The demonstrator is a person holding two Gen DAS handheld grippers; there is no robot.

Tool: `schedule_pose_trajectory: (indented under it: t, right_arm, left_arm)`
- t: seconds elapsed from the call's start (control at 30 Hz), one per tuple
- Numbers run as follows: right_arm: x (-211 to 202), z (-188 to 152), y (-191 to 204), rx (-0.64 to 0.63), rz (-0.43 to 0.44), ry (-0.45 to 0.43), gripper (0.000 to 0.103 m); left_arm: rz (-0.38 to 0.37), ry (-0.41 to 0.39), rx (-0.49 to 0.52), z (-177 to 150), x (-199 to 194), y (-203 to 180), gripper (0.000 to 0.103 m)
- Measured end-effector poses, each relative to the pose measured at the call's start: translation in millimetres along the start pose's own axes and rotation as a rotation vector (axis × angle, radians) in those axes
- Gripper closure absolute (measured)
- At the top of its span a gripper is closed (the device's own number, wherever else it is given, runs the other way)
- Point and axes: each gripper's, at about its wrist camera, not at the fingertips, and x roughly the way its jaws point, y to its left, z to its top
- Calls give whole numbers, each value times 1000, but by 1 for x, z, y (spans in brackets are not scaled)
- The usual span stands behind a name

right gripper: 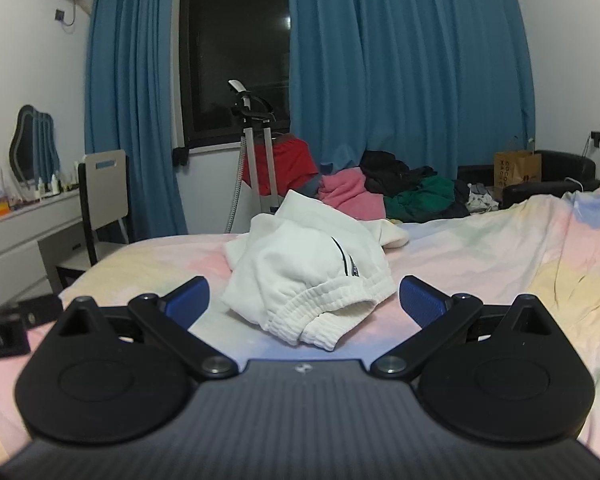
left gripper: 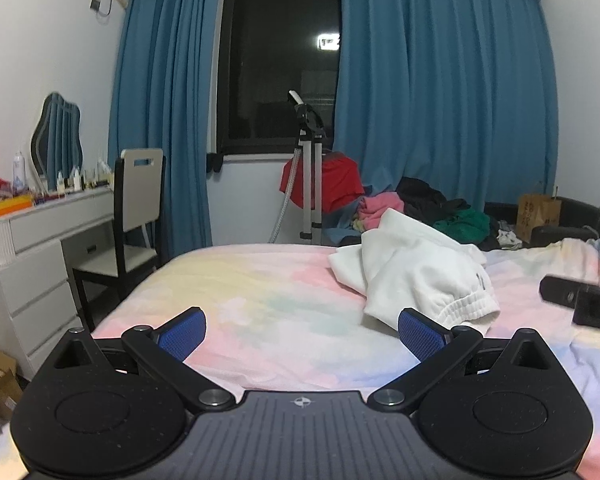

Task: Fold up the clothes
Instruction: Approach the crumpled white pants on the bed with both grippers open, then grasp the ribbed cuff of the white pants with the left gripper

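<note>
A crumpled white garment [right gripper: 304, 268] with a ribbed elastic hem lies in a heap on the pastel bed sheet [right gripper: 480, 264]. My right gripper [right gripper: 303, 300] is wide open, low over the bed, with the garment's hem just ahead between its blue pads [right gripper: 420, 300] but untouched. In the left wrist view the same white garment [left gripper: 416, 276] lies ahead to the right. My left gripper [left gripper: 302, 332] is wide open over bare sheet [left gripper: 260, 300], left of the garment. The right gripper's black body [left gripper: 588, 300] shows at the right edge.
A pile of pink, black and green clothes [right gripper: 388, 188] sits past the bed's far edge, beside a red garment on a tripod stand [right gripper: 256, 148]. A white dresser [left gripper: 32, 248] and chair [left gripper: 136, 208] stand left. A paper bag [right gripper: 516, 168] rests on a black seat, right.
</note>
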Motion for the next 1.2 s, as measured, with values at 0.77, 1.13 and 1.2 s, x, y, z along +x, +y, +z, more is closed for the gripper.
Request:
schedule_pose_trajectory:
  t: [0.77,1.13,1.2]
  right_arm:
    - [-5,6,-22,193,-4,-26,83]
    - [11,-2,-64,326,-154,44,83]
    - [18,-5,-72,333,-178,50,83]
  left_arm:
    - [-78,-1,66,-17,12,-17,0]
    - [-182,32,376,-32,109,-119,7]
    - [-194,25,422,-34,136,-140,7]
